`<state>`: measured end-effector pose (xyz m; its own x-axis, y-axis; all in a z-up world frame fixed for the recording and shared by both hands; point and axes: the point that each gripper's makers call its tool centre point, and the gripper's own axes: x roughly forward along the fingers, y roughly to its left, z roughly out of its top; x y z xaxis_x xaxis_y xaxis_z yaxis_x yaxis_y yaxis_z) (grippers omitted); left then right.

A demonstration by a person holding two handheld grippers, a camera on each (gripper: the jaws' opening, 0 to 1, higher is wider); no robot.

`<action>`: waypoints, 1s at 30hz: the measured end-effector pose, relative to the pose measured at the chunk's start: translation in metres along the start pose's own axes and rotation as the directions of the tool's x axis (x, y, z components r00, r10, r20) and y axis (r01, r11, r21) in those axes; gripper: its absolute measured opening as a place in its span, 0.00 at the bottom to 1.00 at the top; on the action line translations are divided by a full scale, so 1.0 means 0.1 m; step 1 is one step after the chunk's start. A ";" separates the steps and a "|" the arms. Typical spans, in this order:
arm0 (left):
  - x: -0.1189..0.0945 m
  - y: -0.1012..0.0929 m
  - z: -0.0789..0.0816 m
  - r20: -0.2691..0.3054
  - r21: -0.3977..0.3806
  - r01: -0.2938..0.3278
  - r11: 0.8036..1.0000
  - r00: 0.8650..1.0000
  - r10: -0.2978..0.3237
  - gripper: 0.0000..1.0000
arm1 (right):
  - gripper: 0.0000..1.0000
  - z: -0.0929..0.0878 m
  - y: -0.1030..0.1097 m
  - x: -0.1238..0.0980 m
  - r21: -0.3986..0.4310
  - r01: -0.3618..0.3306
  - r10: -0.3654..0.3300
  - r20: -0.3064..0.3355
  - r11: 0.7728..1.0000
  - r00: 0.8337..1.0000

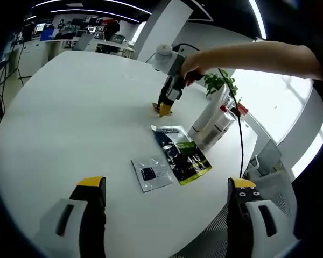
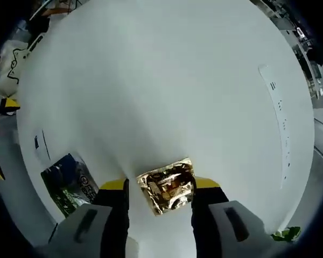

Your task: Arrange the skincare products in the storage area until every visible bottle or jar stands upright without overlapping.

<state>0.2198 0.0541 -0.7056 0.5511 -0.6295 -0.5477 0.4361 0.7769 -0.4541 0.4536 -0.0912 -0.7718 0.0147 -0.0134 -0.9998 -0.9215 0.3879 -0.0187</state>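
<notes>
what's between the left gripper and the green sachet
In the left gripper view, a small silver sachet lies on the white table between the left gripper and the green sachet; the rest of that stretch is bare tabletop.

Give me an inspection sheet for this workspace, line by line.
Surface: white round table, mostly bare.
Job's things: white tube and clear bottle lying side by side near the table edge; gold sachet, dark-green sachet and small silver sachet lying flat.
Clutter: nothing seen.
Grippers: left hand-held gripper open above the table; right hand-held gripper open, jaws astride the gold sachet.
Cables: black cable from the right hand-held gripper.
Surroundings: green plant, office desks behind.
</notes>
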 end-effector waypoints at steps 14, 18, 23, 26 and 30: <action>-0.02 0.04 0.01 0.006 -0.005 -0.006 1.000 1.000 0.006 0.91 | 0.33 0.00 0.04 0.00 0.019 0.007 -0.007 -0.004 1.000 1.000; -0.02 0.04 0.00 0.005 -0.008 -0.006 1.000 1.000 0.006 0.91 | 0.41 0.01 -0.02 -0.01 -0.022 0.040 -0.039 0.006 0.999 0.999; -0.02 0.03 -0.02 0.000 -0.009 -0.004 1.000 1.000 0.004 0.91 | 0.48 0.01 -0.06 -0.01 -0.035 0.059 -0.059 0.009 0.998 0.998; -0.01 0.02 -0.02 -0.003 -0.008 -0.003 1.000 1.000 0.003 0.91 | 0.51 0.00 -0.11 -0.01 0.007 0.068 -0.068 0.002 0.998 0.998; -0.01 0.03 0.00 -0.001 -0.009 -0.003 1.000 1.000 0.003 0.91 | 0.54 -0.05 -0.11 -0.01 0.090 0.052 -0.052 -0.002 0.995 0.999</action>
<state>0.2204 0.0570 -0.7070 0.5518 -0.6276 -0.5492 0.4286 0.7783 -0.4588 0.4617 -0.1001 -0.7708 0.0619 -0.0354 -0.9975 -0.8809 0.4680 -0.0712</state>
